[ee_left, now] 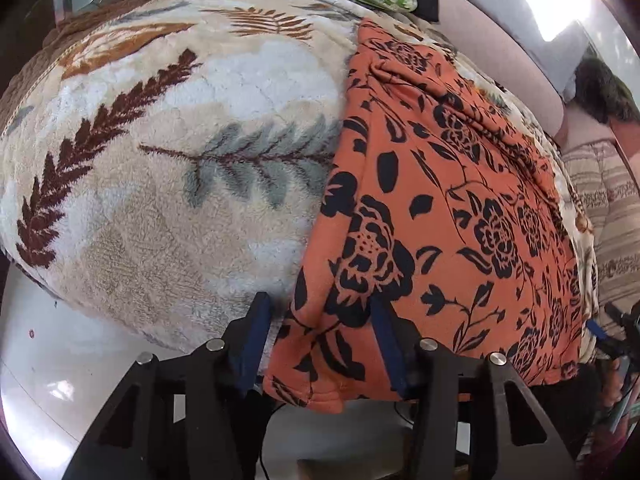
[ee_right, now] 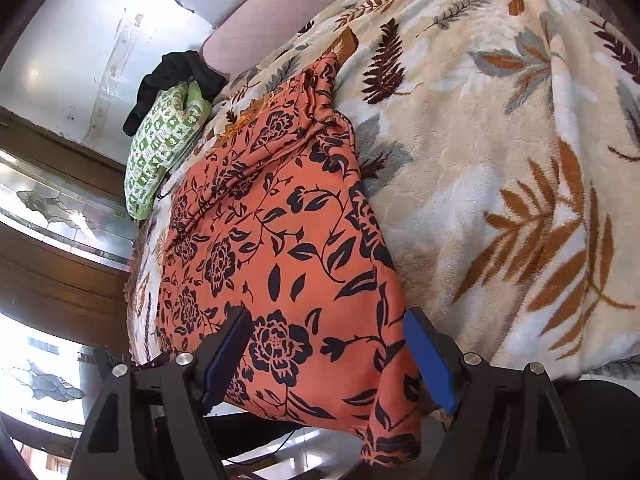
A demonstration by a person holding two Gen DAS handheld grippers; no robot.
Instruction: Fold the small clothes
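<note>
Altogether, one orange garment [ee_left: 432,208] with a black flower-and-vine print lies on one fleecy leaf-patterned blanket [ee_left: 168,152], with two grippers at its near hem. One green-and-white patterned cloth [ee_right: 160,148] and one black cloth [ee_right: 176,76] sit at about 10 o'clock in the right wrist view, beyond the garment's far end.

The orange garment is spread mostly flat, with gathered wrinkles toward its far end and a stitched hem hanging off the blanket's near edge. Its long axis runs from 6 o'clock up toward 12 o'clock in both views, the narrower gathered end pointing away.

The left gripper [ee_left: 320,332] has its jaws spread apart, straddling the garment's hem corner without pinching it. The right gripper [ee_right: 328,352] likewise stands wide, one blue pad on either side of the cloth's other near corner.
</note>
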